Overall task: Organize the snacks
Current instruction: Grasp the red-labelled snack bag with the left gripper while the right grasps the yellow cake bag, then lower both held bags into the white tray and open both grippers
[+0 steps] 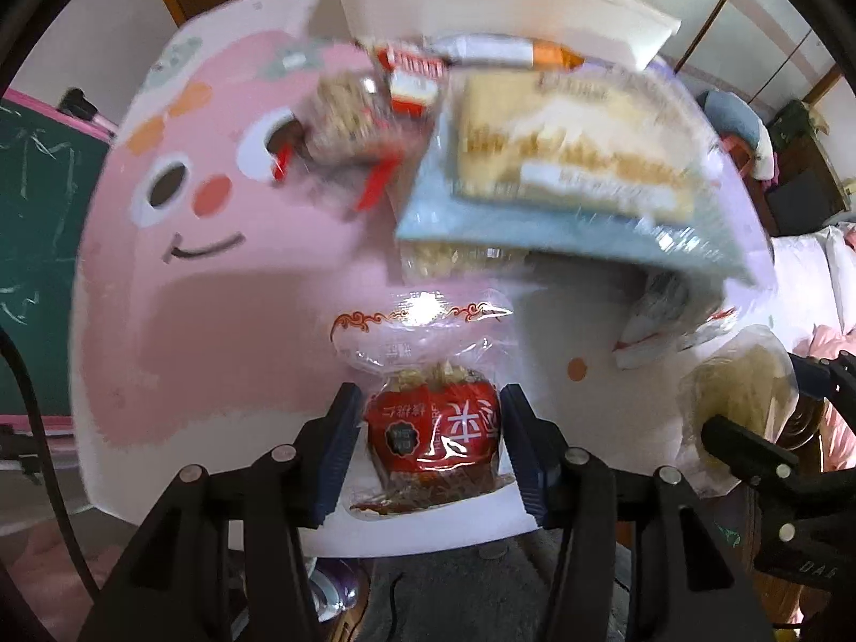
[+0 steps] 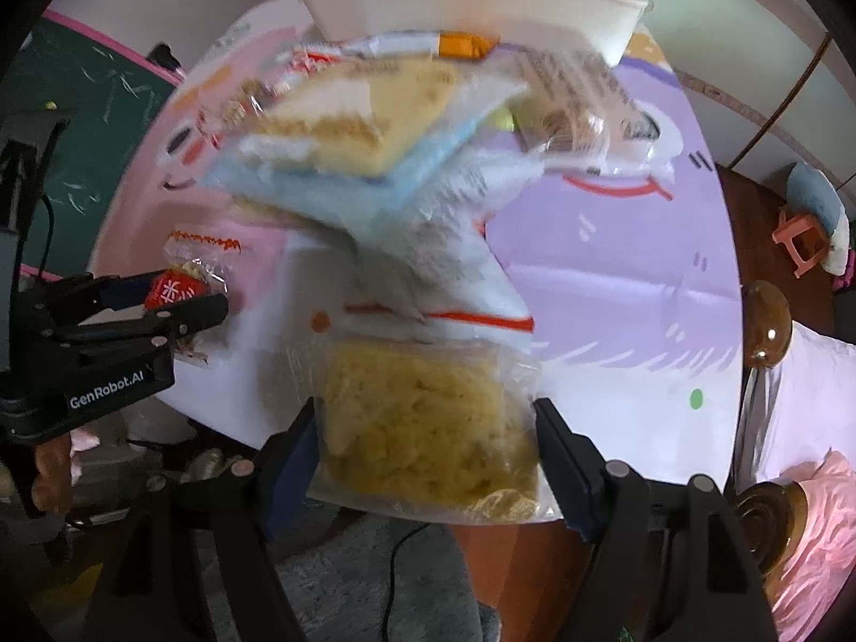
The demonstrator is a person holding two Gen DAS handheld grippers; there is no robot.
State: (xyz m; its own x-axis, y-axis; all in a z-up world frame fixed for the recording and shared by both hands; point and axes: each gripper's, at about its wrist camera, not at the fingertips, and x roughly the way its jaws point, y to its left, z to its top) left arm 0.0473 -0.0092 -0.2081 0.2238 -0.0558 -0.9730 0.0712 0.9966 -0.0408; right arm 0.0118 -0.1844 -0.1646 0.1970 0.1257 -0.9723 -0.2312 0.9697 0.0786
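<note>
Both cameras sit just behind their own fingers at the near edge of the desk (image 1: 224, 278), looking forward and slightly down across it toward the white bin (image 1: 497, 5) at the far side. The left wrist view rides the left hand-held gripper (image 1: 428, 444) and faces the pink half of the desk. The right wrist view rides the right hand-held gripper (image 2: 425, 455) and faces more of the purple half. Both are close. They share the bin, the blurred sandwich pack (image 1: 578, 150) and each other's hand-held gripper at one edge.
</note>
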